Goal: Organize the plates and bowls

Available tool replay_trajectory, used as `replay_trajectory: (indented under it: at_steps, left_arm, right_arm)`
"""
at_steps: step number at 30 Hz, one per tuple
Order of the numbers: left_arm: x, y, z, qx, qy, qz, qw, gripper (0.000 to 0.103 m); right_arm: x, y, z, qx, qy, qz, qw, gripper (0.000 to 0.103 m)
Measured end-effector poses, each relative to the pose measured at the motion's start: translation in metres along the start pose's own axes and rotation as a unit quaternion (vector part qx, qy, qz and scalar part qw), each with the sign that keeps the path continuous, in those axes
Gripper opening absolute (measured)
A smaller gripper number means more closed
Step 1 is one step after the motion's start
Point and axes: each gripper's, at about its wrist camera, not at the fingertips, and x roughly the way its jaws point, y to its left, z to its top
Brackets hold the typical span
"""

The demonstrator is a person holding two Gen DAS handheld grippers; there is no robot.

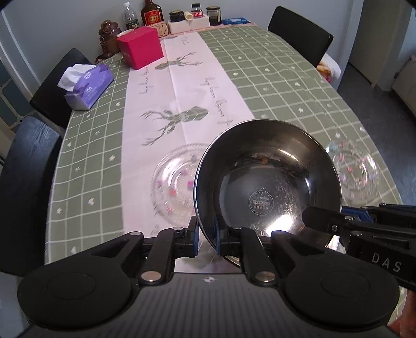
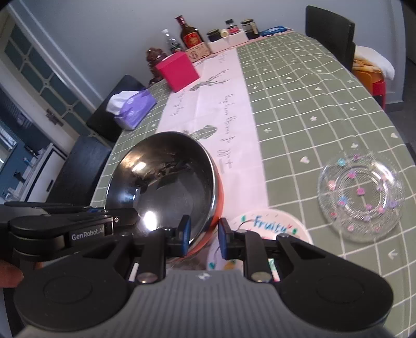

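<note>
A steel bowl (image 1: 267, 182) with an orange outside (image 2: 166, 182) is held tilted above the table. My left gripper (image 1: 206, 238) is shut on its near rim. My right gripper (image 2: 202, 238) straddles the opposite rim with a small gap at its right pad, so its grip is unclear. A clear glass plate with flower dots (image 1: 176, 187) lies on the white runner behind the bowl. A second glass plate (image 2: 361, 197) lies to the right, also in the left wrist view (image 1: 356, 171). A white "Fruity" plate (image 2: 270, 228) lies under the right gripper.
A purple tissue pack (image 1: 87, 85), a red box (image 1: 140, 46), bottles and jars (image 1: 152, 13) stand at the far end of the green checked tablecloth (image 1: 286, 78). Black chairs (image 1: 28, 169) stand at the left and far right.
</note>
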Motion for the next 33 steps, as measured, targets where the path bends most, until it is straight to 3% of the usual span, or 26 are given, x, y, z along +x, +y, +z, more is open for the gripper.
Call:
replay_trajectory:
  at_steps: [6, 19, 33]
  left_arm:
    - [-0.021, 0.012, -0.026, 0.020, 0.040, 0.018, 0.9989, 0.015]
    - [-0.041, 0.063, -0.081, 0.010, 0.132, 0.010, 0.9911, 0.015]
    - [-0.021, 0.089, -0.118, 0.014, 0.177, -0.005, 0.9841, 0.015]
  right_arm:
    - [-0.005, 0.022, -0.024, -0.002, 0.036, 0.027, 0.999, 0.020]
    - [-0.001, 0.083, -0.070, -0.035, 0.143, 0.064, 0.987, 0.020]
    - [0.025, 0.113, -0.104, -0.071, 0.210, 0.043, 0.974, 0.020]
